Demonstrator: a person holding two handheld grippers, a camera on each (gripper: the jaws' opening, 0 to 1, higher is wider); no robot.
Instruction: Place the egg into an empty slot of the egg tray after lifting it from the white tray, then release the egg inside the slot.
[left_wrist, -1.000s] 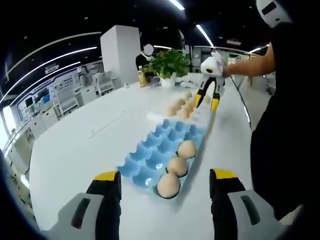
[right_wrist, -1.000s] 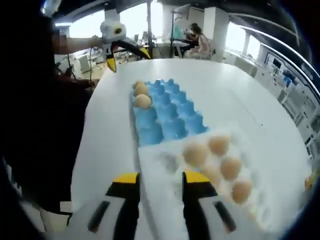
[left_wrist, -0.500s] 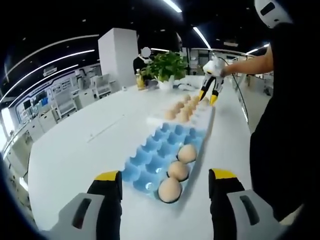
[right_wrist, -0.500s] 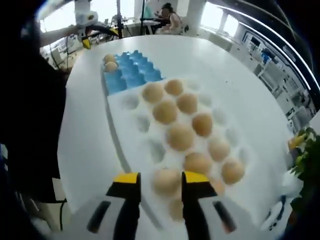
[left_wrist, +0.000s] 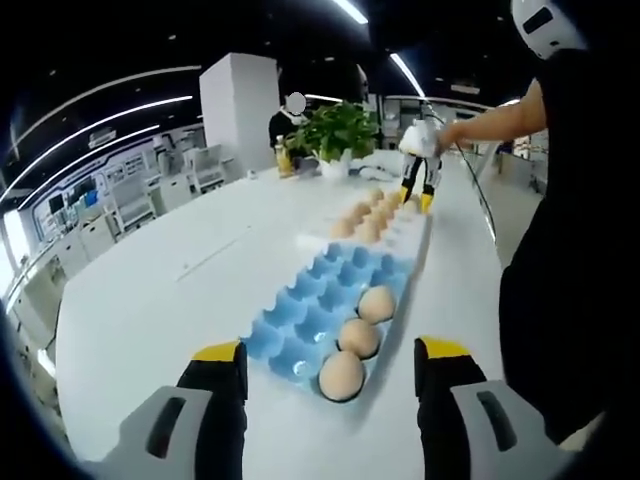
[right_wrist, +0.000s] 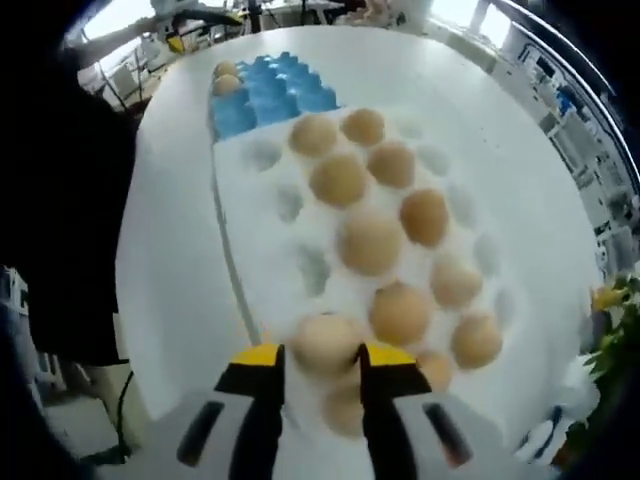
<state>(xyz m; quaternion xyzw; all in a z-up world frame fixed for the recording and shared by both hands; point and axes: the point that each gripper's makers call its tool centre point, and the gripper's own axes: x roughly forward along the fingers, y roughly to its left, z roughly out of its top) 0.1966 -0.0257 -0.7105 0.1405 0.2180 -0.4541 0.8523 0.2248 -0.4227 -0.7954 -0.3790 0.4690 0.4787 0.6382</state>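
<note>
A blue egg tray (left_wrist: 310, 310) lies on the white table with three eggs (left_wrist: 359, 338) in its right-hand row, and my left gripper (left_wrist: 330, 352) hovers open just short of its near end. Beyond it lies the white tray (left_wrist: 410, 232) with several eggs. My right gripper (left_wrist: 417, 196) points down over its far end. In the right gripper view, that gripper (right_wrist: 322, 356) has its fingertips on either side of one egg (right_wrist: 325, 340), which rests in a hollow of the white tray (right_wrist: 250, 215). The jaws are a little apart. The blue egg tray (right_wrist: 275, 95) lies beyond.
A person in dark clothes (left_wrist: 570, 260) stands along the table's right edge. A potted plant (left_wrist: 337, 130) and a small bottle (left_wrist: 284, 156) stand at the table's far end, before a white pillar (left_wrist: 238, 110). Bare tabletop (left_wrist: 160, 290) stretches left of the trays.
My right gripper has travelled along the white tray, from its near edge to an egg at the far end, and that egg now sits between its fingertips. The left gripper has hardly moved.
</note>
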